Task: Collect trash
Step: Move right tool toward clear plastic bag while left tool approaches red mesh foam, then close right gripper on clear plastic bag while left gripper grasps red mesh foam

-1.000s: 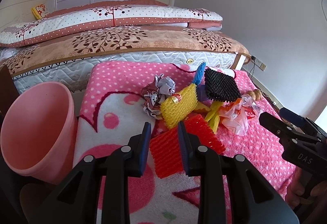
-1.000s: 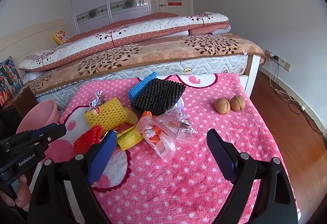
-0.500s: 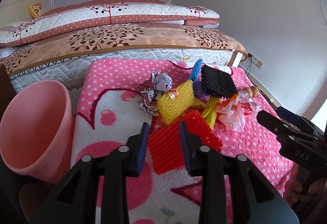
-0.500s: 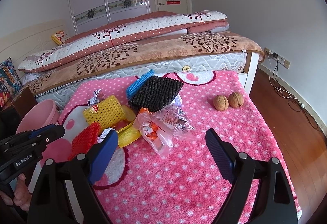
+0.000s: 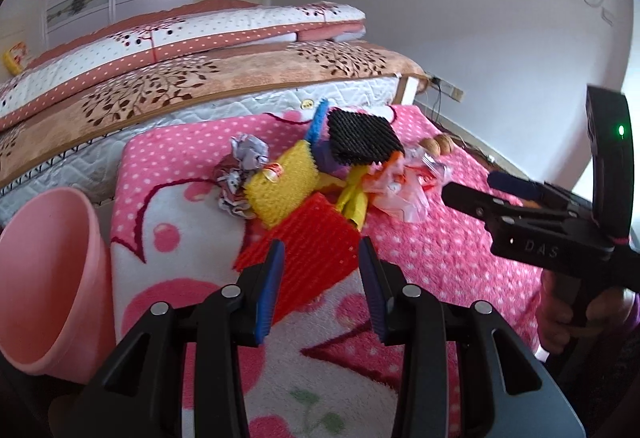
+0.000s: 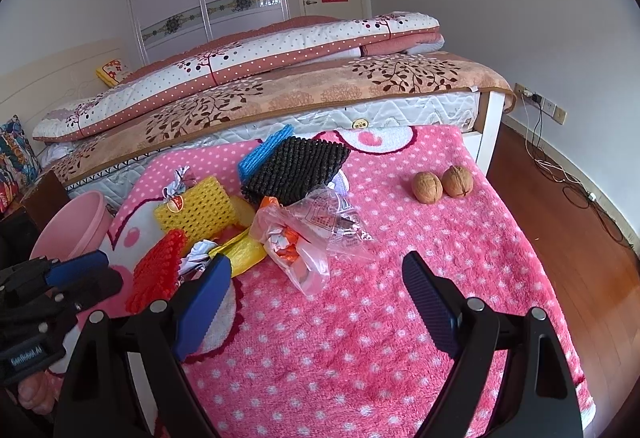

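I had a heap of litter in front of me on the fluffy pink blanket with white polka dots (image 6: 400, 278): a ribbed red foam fruit net (image 5: 310, 258) lay nearest, a knobbly yellow foam fruit net with a small red sticker (image 5: 282, 190) just beyond it, a black foam mesh pad (image 5: 362, 136) farther off leaning over a blue foam net (image 5: 316, 120), crumpled silver-grey foil wrappers (image 5: 242, 166) to the left of the yellow net, and crinkly clear plastic bags with orange print (image 6: 308, 238) to the right. Two wrinkled brown walnuts (image 6: 442, 184) sat well apart from the heap, on the far right of the blanket, touching each other. The smooth round pink plastic bin (image 5: 44, 278) stood off the blanket's left edge, its mouth tilted toward me. My left gripper (image 5: 320, 280) had just been opening its jaws; the blue-padded fingers (image 5: 270, 286) stood apart on either side of the red net's near corner, and I could not see the pads pressing on it. My right gripper (image 6: 316, 302) hung wide open over bare blanket with nothing between its fingers, the plastic bags lying just beyond its left fingertip.
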Demonstrator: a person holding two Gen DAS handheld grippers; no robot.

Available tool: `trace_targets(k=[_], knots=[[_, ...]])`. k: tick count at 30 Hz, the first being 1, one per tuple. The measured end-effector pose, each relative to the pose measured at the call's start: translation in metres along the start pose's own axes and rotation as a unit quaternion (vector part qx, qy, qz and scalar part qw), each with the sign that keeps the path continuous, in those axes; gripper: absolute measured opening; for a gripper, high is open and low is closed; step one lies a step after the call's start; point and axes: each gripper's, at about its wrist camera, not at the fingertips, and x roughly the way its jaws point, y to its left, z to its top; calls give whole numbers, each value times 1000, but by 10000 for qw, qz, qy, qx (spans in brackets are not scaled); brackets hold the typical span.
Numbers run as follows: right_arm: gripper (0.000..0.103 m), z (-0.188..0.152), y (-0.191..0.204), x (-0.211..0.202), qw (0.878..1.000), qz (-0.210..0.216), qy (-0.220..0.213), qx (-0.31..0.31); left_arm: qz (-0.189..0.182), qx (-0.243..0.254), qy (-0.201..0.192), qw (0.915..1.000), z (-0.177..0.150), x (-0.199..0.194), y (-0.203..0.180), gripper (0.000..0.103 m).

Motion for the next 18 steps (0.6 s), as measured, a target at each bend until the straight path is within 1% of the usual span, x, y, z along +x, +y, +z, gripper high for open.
trace_targets(k=[4,9,13,16,18], knots=[[86,-1,-2,1,10000,-7,5,26,-38,276,124,9995,-3,9,-13,39],[86,-3,-8,1,10000,-28,36,71,27,613,231,9978,-6,21,-26,39],[86,-5,-10,3,9999,-10,79,81,336,870,217,9954,-8,29,-34,39],[86,-5,-10,5,9999,13,109,59,519,869,198,9947,-9,33,-34,39],[86,-5,-10,8,9999,46,152,61,606,764,175,9951,-9,34,-30,39]])
